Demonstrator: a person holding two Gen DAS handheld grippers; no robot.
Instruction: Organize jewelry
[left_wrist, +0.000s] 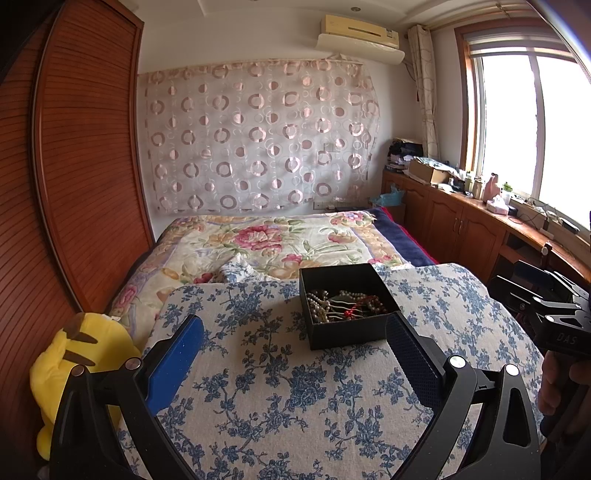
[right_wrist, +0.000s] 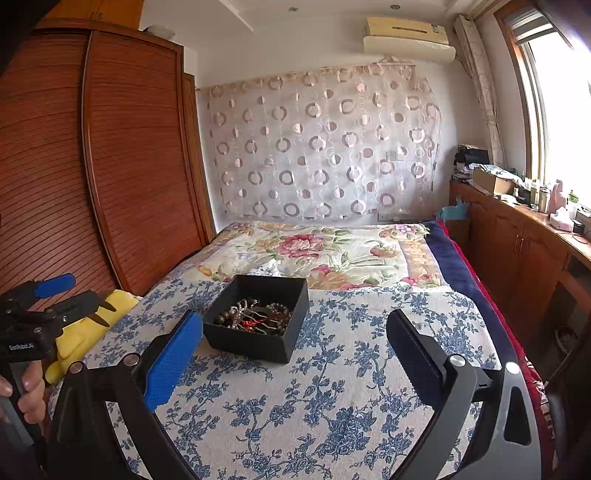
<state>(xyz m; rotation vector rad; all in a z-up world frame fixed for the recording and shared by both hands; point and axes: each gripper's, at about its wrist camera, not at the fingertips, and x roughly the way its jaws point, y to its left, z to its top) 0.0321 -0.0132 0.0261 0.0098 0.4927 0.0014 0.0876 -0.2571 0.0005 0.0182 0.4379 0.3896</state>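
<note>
A black open box (left_wrist: 347, 334) stands on a blue-flowered cloth (left_wrist: 280, 398) at the foot of the bed. It holds a tangle of jewelry (left_wrist: 343, 302): pearl strands, brown beads and a red piece. The box also shows in the right wrist view (right_wrist: 258, 347), with the jewelry (right_wrist: 255, 317) inside. My left gripper (left_wrist: 295, 354) is open and empty, just short of the box and to its left. My right gripper (right_wrist: 295, 350) is open and empty, just short of the box and to its right.
A yellow plush toy (left_wrist: 74, 369) lies at the cloth's left edge against a wooden wardrobe (left_wrist: 74, 166). A floral quilt (left_wrist: 266, 240) covers the bed beyond the box. A cluttered wooden counter (left_wrist: 480, 206) runs under the window at right.
</note>
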